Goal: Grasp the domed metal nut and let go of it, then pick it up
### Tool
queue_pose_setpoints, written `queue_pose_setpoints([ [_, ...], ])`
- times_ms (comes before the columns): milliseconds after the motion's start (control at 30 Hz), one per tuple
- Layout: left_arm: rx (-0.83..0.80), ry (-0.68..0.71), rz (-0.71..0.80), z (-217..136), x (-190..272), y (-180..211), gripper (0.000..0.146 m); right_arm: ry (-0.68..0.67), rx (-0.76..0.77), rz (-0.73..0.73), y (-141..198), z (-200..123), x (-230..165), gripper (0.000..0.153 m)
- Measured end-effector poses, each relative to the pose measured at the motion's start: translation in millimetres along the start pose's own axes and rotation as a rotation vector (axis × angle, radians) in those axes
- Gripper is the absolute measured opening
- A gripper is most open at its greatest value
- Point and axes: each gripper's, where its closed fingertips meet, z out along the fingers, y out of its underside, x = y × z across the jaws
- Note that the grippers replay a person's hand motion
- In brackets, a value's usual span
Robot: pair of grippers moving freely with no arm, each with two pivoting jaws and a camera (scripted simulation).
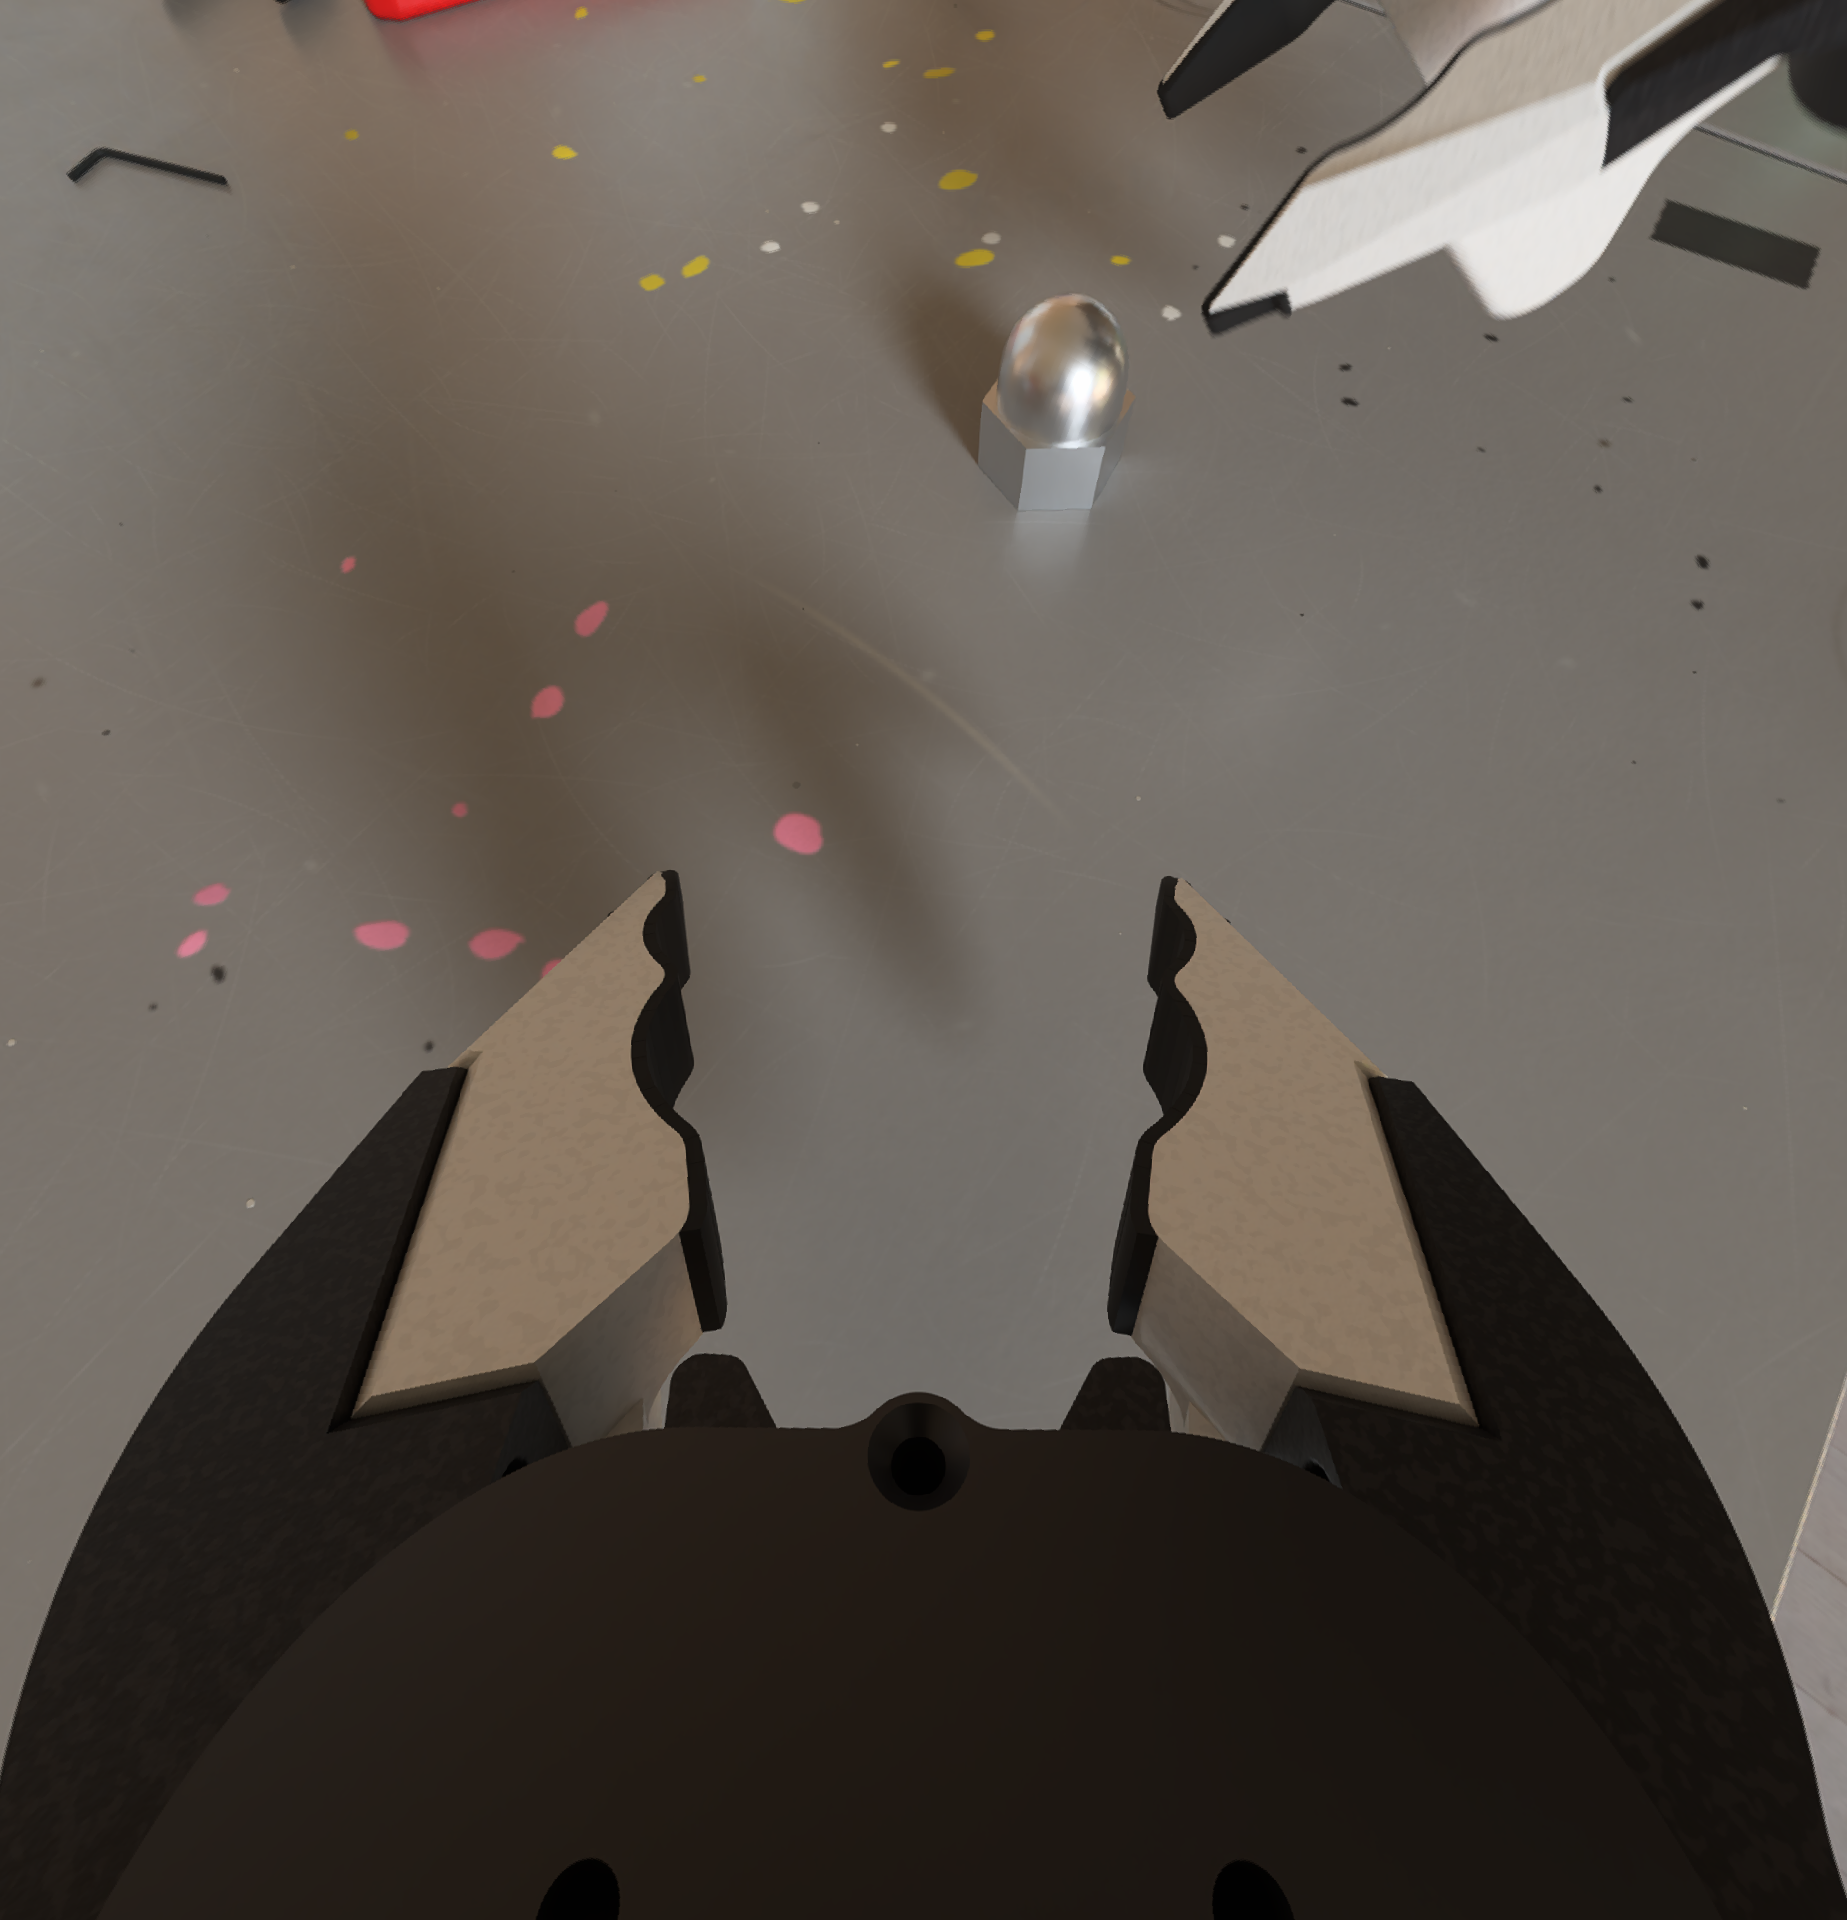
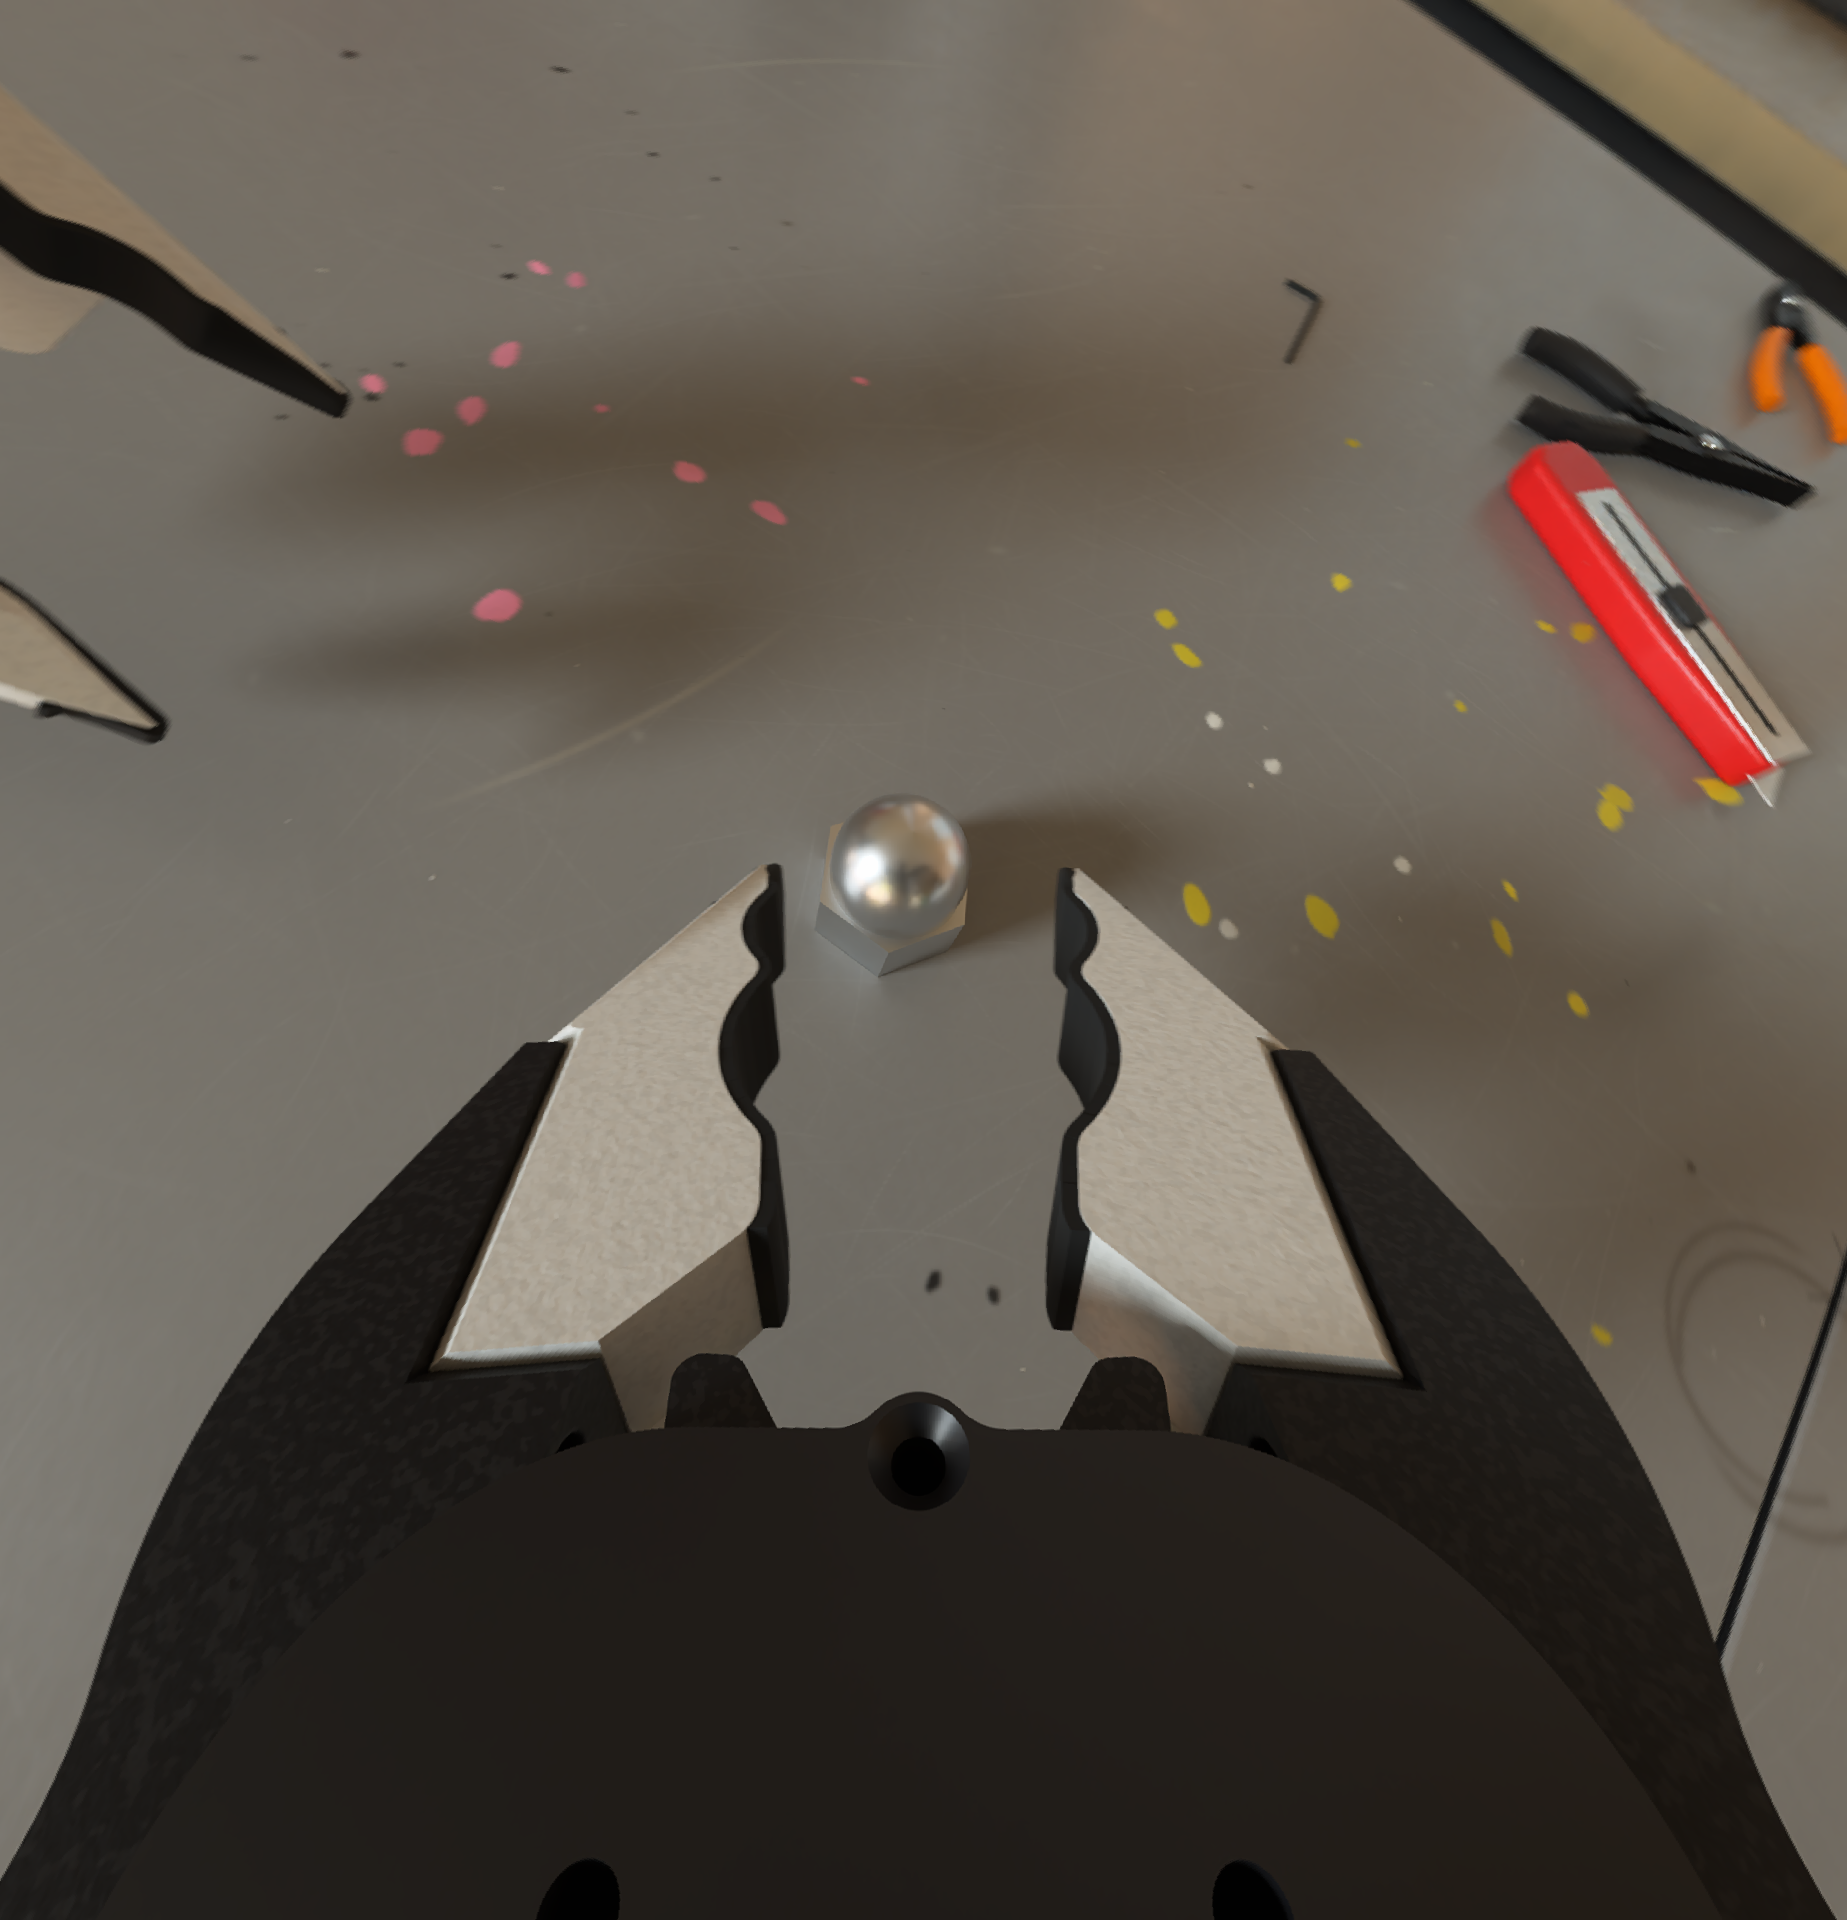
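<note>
The domed metal nut stands upright on the grey metal table, shiny dome up on a hexagonal base. In the right wrist view the nut sits just ahead of my right gripper, between the line of its two fingertips, with gaps on both sides. The right gripper is open and touches nothing. My left gripper is open and empty, well short of the nut. The right gripper also shows in the left wrist view at the top right, above and beside the nut.
A red utility knife, black pliers and orange-handled cutters lie at the right. A black hex key lies farther back; it also shows in the left wrist view. Paint spots dot the table.
</note>
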Motion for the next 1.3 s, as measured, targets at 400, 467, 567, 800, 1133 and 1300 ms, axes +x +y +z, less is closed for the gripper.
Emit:
queue_pose_setpoints([
  [400, 0.007, 0.010, -0.002, 0, 2, 0, 0.090, 0.109, -0.096, 0.037, 10, 41, -8, 0.061],
  [467, 0.006, 0.009, -0.003, 0, 1, 1, 0.090, 0.107, -0.112, 0.042, 10, 46, -6, 0.057],
  [567, -0.001, -0.001, -0.001, 1, -2, 3, 0.090, 0.099, -0.122, 0.039, 12, 49, -6, 0.050],
  [800, 0.006, 0.000, 0.002, 0, -4, 1, 0.090, 0.055, -0.036, 0.107, 0, 36, 2, 0.037],
  [1133, 0.047, -0.023, 0.019, -6, -7, -14, 0.090, -0.095, 0.312, 0.328, -41, -46, 14, 0.036],
  [1300, 0.049, -0.027, 0.022, -5, -6, -15, 0.090, -0.116, 0.324, 0.382, -27, -59, 12, 0.036],
])
